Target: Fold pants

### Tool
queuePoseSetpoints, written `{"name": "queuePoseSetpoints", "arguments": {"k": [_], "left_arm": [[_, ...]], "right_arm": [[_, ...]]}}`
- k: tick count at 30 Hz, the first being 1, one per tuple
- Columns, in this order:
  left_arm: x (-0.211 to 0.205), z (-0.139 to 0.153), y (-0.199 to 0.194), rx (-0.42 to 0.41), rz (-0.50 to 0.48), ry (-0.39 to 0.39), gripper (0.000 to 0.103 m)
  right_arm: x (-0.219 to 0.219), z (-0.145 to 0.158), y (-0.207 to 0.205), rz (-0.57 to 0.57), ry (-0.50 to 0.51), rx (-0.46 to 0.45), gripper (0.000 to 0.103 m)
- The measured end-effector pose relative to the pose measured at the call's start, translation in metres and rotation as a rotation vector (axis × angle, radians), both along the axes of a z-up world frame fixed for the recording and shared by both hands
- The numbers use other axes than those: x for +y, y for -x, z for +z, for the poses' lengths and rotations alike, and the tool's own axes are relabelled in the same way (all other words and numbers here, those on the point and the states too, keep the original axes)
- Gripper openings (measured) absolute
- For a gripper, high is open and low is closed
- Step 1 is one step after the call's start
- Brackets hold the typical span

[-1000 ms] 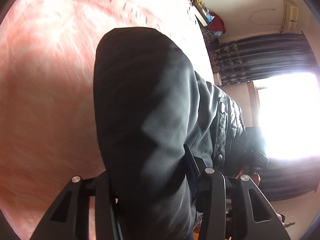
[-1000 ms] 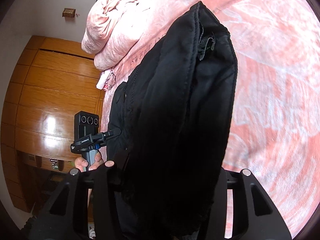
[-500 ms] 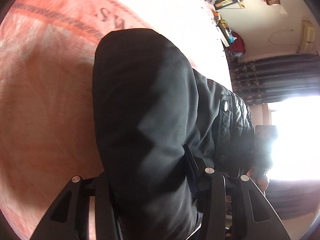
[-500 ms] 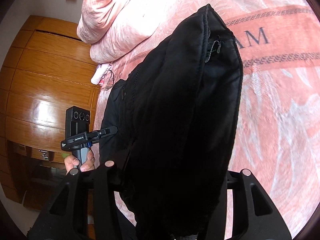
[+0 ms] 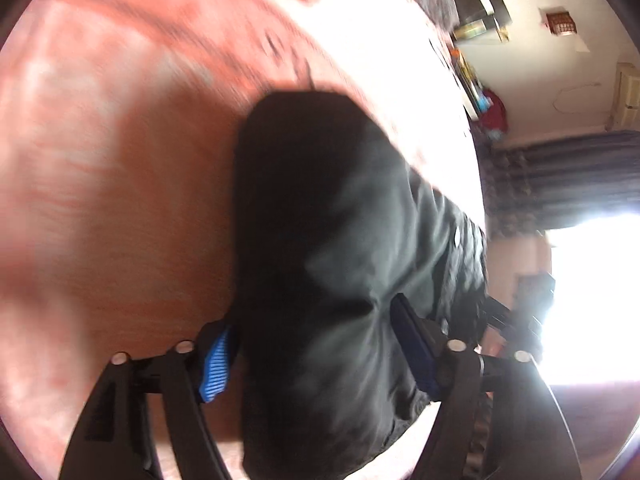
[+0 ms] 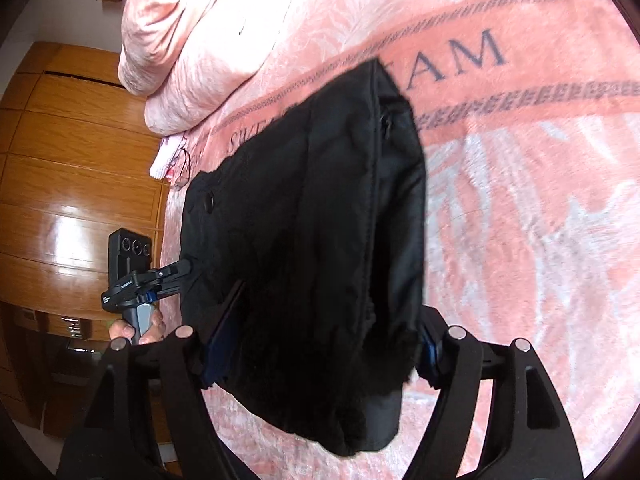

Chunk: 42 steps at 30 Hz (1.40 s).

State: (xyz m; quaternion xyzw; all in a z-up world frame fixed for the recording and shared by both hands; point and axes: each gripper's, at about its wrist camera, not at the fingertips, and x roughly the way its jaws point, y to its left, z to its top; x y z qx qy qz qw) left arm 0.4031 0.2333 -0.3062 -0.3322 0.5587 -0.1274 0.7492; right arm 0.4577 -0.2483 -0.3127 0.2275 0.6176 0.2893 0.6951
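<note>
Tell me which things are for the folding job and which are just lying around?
For the job: black pants, left gripper, right gripper, pink blanket underneath.

Just lying around: bunched pink quilt, wooden wardrobe, dark curtains, cluttered shelf.

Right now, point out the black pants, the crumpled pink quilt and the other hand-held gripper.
Black fabric pants (image 6: 320,220), right wrist view: on the middle of the hanging cloth.
Crumpled pink quilt (image 6: 200,32), right wrist view: on its bunched folds.
Left hand-held gripper (image 6: 186,269), right wrist view: at its fingertips, at the pants' edge.
</note>
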Motion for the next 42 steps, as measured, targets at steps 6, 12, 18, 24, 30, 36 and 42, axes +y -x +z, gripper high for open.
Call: {"name": "queuePoseSetpoints", "arguments": {"k": [6,12,18,24,30,36,42], "left_arm": [[-0.015,0.065,0.062,-0.225,0.085,-0.351,0.08],[-0.057,0.037,0.067,-0.171,0.035,-0.497,0.071],[-0.059,0.012,0.071,-0.126,0.034,-0.451,0.077],[-0.06,0.028,0.088,-0.191,0.047,-0.478,0.077],[-0.069,0.027,0.098,-0.188,0.035,-0.526,0.094],[-0.064,0.017,0.094,-0.126,0.065,-0.454,0.098],[-0.071,0.052,0.124,-0.178,0.088,-0.588,0.097]], "right_arm": [[-0.023,0.075,0.005,-0.065,0.102,-0.261,0.065],[0.055,0.065,-0.04,-0.018,0.124,-0.24,0.059],[0.067,0.008,-0.073,-0.054,0.208,-0.144,0.04],[0.048,0.031,-0.04,-0.09,0.12,-0.198,0.049],[0.022,0.058,0.05,-0.083,0.087,-0.267,0.052],[0.024,0.003,0.062,-0.084,0.178,-0.152,0.049],[0.031,0.055,0.096,-0.091,0.244,-0.253,0.082]]}}
